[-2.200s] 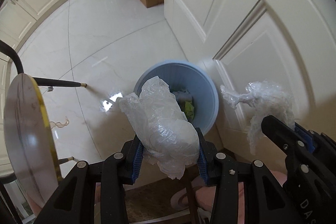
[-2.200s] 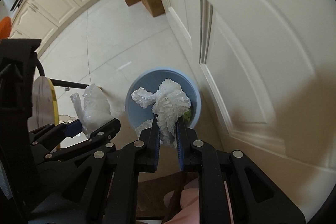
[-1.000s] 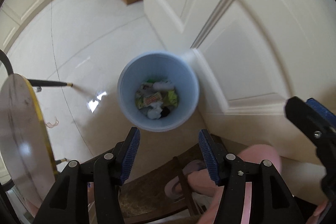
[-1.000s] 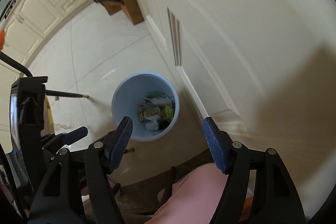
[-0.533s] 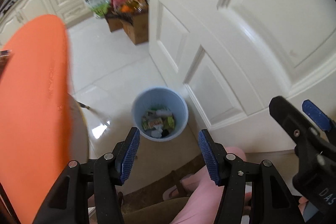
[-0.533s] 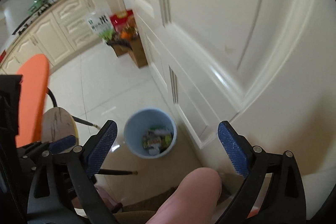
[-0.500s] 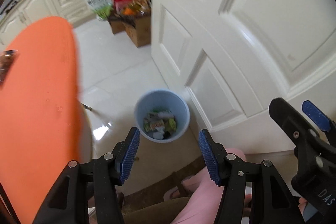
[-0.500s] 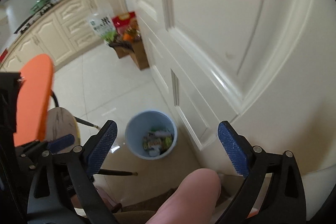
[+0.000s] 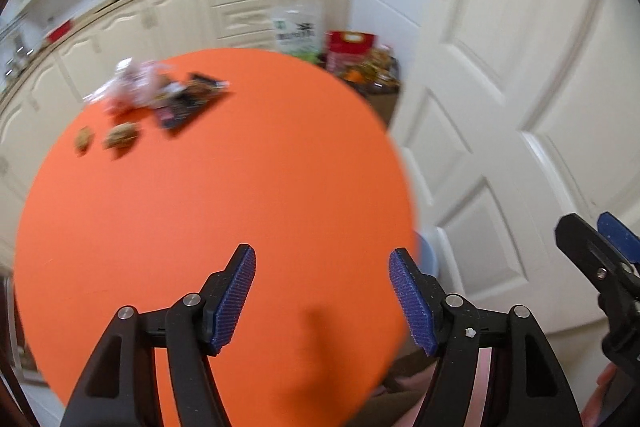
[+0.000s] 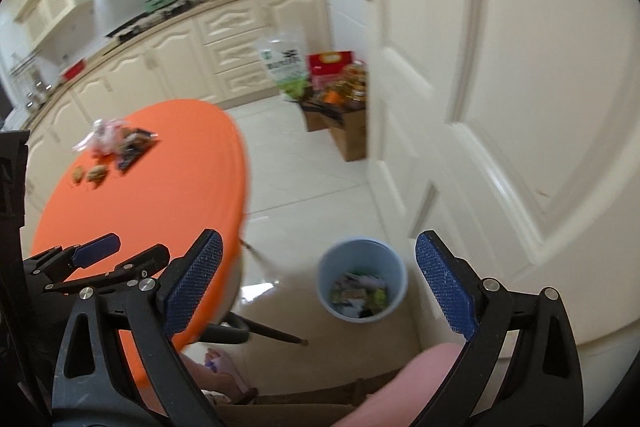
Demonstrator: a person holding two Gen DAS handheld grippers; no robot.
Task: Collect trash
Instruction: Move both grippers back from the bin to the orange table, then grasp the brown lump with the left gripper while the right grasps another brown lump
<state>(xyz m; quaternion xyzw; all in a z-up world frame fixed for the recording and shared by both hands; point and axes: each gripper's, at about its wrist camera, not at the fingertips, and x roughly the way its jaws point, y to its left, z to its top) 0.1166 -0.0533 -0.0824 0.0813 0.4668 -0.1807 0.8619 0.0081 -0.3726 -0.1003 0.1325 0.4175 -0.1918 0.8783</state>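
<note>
left tool (image 9: 322, 291): jaws have just been widening, nothing between them, over the orange bench (image 9: 224, 211)
right tool (image 10: 320, 287): spread wide, empty, above the blue bin (image 10: 362, 277)
trash left: clear wrapper (image 9: 128, 85), dark packet (image 9: 188, 101) and two brown scraps (image 9: 120, 139) at the bench's far side
bin: on the floor by the door (image 10: 520, 107), already holding litter
how: reach across low, take one piece per tool, pinch the wrapper at its bulk

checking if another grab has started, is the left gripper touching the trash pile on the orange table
Apart. In the left wrist view the left gripper is open and empty, with bare orange table between it and the trash pile.
</note>
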